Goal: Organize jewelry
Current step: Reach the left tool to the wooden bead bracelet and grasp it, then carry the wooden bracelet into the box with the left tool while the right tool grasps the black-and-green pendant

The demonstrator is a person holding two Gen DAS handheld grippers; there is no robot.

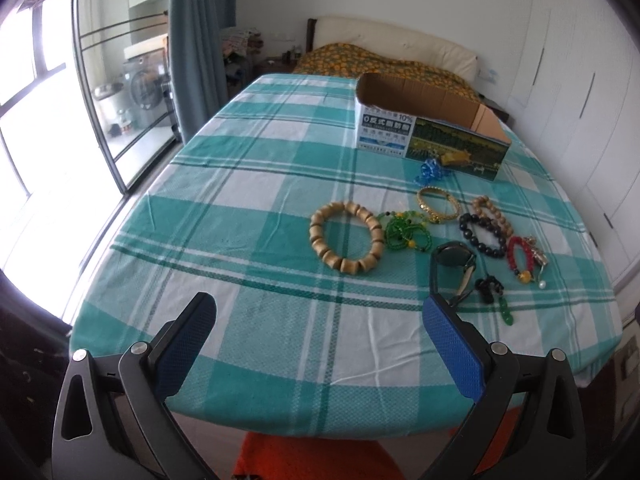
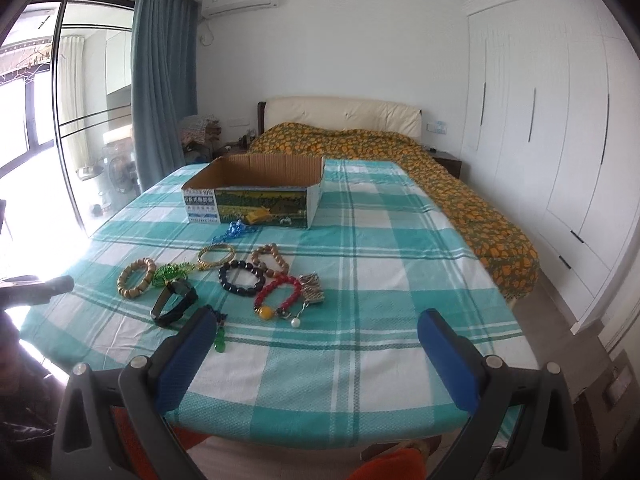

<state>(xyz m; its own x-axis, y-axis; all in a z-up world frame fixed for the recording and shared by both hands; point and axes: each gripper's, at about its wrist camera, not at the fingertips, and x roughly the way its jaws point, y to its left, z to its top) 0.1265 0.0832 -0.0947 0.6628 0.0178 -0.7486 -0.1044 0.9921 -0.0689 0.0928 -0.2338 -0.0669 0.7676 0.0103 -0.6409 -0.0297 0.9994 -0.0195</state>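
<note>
Several pieces of jewelry lie on a teal checked cloth (image 1: 260, 184): a chunky wooden bracelet (image 1: 346, 238) (image 2: 136, 278), green beads (image 1: 406, 232) (image 2: 170, 272), a gold bracelet (image 1: 438, 204) (image 2: 216, 256), a dark bead bracelet (image 1: 482, 234) (image 2: 242, 278), a red bead bracelet (image 1: 520, 258) (image 2: 278, 296), a black watch (image 1: 454, 266) (image 2: 174, 304), a blue piece (image 1: 430, 170) (image 2: 236, 230). An open cardboard box (image 1: 432, 136) (image 2: 256, 196) stands behind them. My left gripper (image 1: 320, 316) and right gripper (image 2: 316, 328) are open and empty, above the near edge.
A brown bead bracelet (image 2: 270, 262), a metal charm (image 2: 312, 292) and a green pendant (image 2: 219, 342) lie among the jewelry. A bed with an orange patterned cover (image 2: 440, 168) is behind, a white wardrobe (image 2: 560, 140) at right, a glass door (image 2: 60, 120) at left.
</note>
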